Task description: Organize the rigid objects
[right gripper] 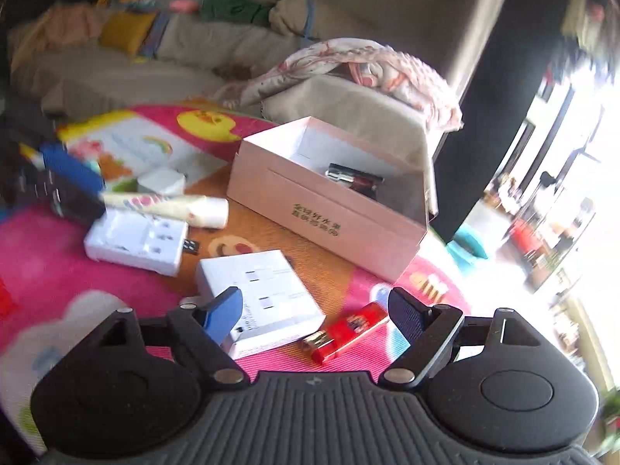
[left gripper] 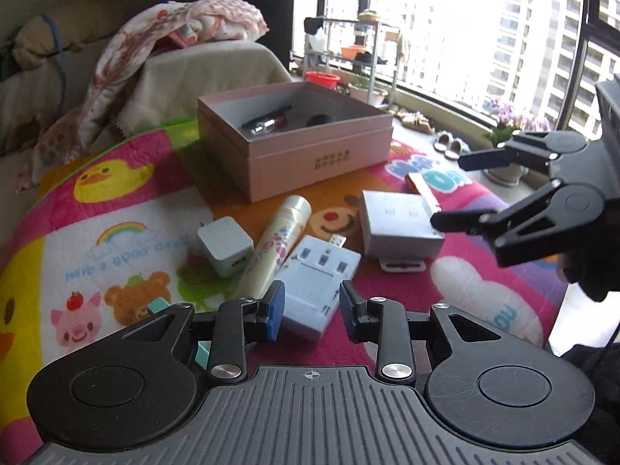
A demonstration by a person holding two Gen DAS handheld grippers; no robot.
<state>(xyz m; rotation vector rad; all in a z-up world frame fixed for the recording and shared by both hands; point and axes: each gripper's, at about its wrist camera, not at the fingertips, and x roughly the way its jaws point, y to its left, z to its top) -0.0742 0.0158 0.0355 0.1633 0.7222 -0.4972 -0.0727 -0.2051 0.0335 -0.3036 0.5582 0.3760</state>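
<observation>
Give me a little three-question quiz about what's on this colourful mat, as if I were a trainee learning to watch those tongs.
1. True or false: the pink box has its lid on.
2. Which thing lies between the fingers of the right tongs? A) the cream tube B) the red lighter C) the small white charger cube
3. Fill in: the left tongs sit over the white ____ adapter.

Key
1. False: it is open, with a dark and silver item inside.
2. B; the fingers are spread and not touching it.
3. plug; the fingers stand on either side of it, not yet closed.
</observation>
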